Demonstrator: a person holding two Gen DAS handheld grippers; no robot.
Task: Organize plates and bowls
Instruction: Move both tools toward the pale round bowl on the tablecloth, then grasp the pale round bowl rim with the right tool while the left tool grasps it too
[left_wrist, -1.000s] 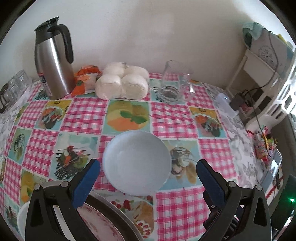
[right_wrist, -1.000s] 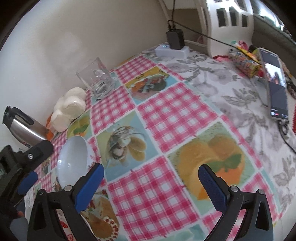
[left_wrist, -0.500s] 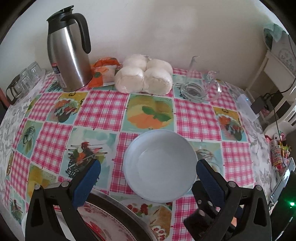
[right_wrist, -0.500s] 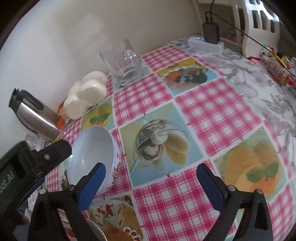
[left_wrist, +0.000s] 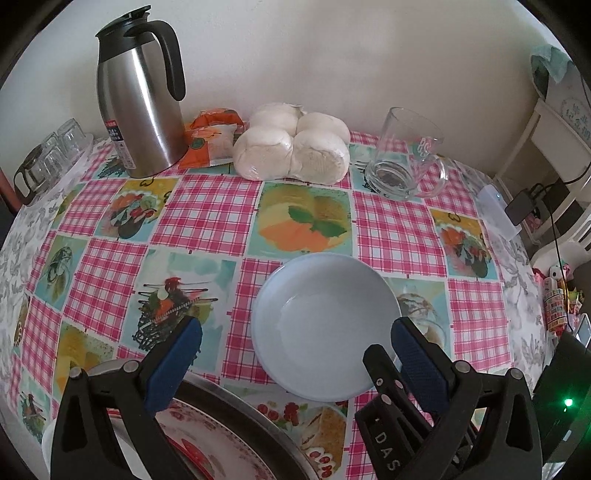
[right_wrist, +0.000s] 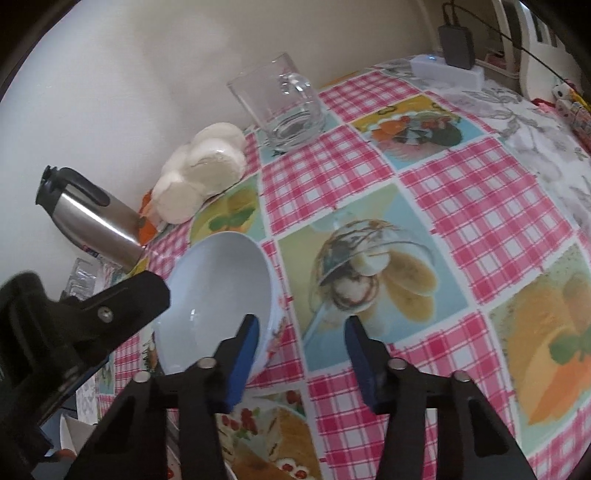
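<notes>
A pale blue-white bowl (left_wrist: 325, 325) stands upright on the checked tablecloth; it also shows in the right wrist view (right_wrist: 218, 295). My left gripper (left_wrist: 295, 354) is open wide and empty, its blue pads flanking the bowl's near rim from above. My right gripper (right_wrist: 301, 354) is open, narrower than before, its left pad over the bowl's near right rim and its right pad outside the bowl. A patterned plate (left_wrist: 207, 450) on a metal tray (left_wrist: 258, 417) lies under my left gripper.
A steel thermos jug (left_wrist: 140, 96), an orange packet (left_wrist: 210, 136), bagged white buns (left_wrist: 295, 147) and a glass mug (left_wrist: 406, 155) line the back by the wall. Small glasses (left_wrist: 48, 158) stand at far left. A power strip (left_wrist: 498, 210) lies at the right edge.
Both grippers have moved in toward the bowl. My right gripper has narrowed and its left pad now reaches the bowl's rim. The left gripper stays wide open.
</notes>
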